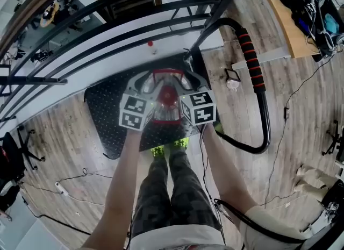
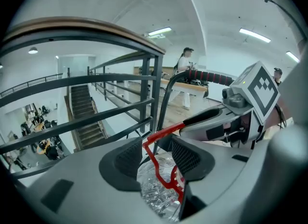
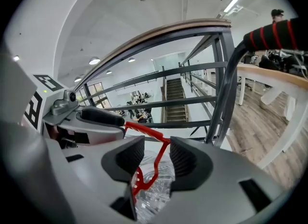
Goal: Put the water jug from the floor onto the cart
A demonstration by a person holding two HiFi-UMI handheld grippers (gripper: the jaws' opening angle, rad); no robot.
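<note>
The clear water jug (image 1: 166, 110) with a red cap and a red carrying handle (image 1: 167, 75) stands on the cart's black platform (image 1: 107, 109), just in front of my feet. Both grippers are at its top, the left gripper (image 1: 145, 86) on the left end of the handle and the right gripper (image 1: 189, 84) on the right end. In the left gripper view the red handle (image 2: 155, 151) runs between the jaws of the left gripper (image 2: 154, 155) above the jug (image 2: 156, 196); the pads stand apart from it. The right gripper (image 3: 157, 156) likewise stands open around the handle (image 3: 159, 158).
The cart's push bar (image 1: 252, 63), with a red-and-black grip, curves round on the right. A dark metal railing (image 1: 107, 18) stands just beyond the cart, with a stairwell below it. Cables (image 1: 287, 114) lie on the wooden floor. A wooden desk (image 1: 279, 12) is at the far right.
</note>
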